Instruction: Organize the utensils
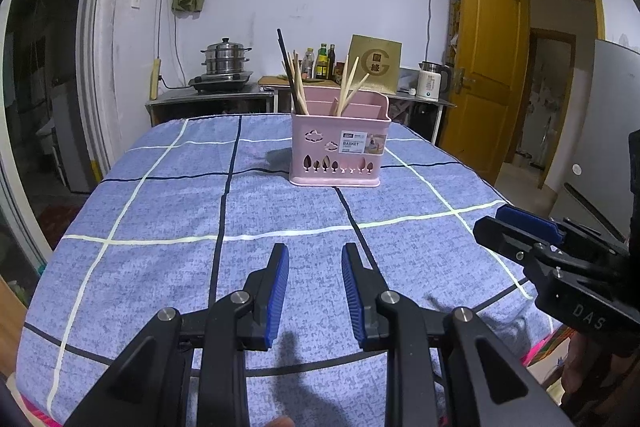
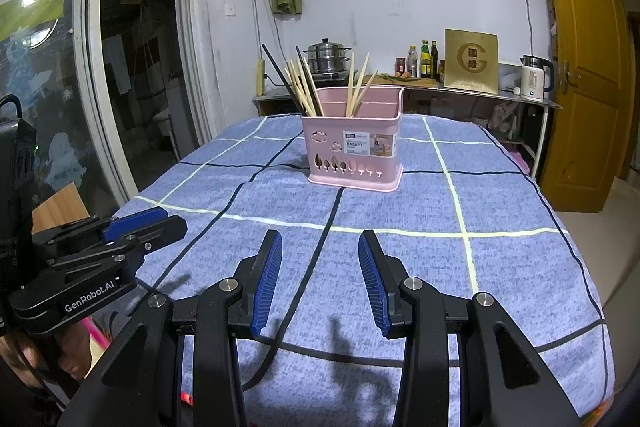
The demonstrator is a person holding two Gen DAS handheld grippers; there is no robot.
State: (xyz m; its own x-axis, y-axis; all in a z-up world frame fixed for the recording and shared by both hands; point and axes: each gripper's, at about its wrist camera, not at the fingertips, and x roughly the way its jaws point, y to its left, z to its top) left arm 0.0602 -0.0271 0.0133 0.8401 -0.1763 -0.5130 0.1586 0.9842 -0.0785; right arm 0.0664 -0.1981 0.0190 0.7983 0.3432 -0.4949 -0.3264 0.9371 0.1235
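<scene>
Both grippers, left gripper [image 1: 315, 255] and right gripper [image 2: 320, 241], jaws apart, empty, above tablecloth [image 1: 168, 211]; chopsticks [image 1: 298, 83] upright in pink basket [image 1: 340, 147]

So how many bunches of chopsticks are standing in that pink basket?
2. One mixed dark and pale bunch leans at the left end of the pink plastic basket; one pale wooden bunch stands nearer its middle. Shorter utensils could be hidden behind its walls.
</scene>
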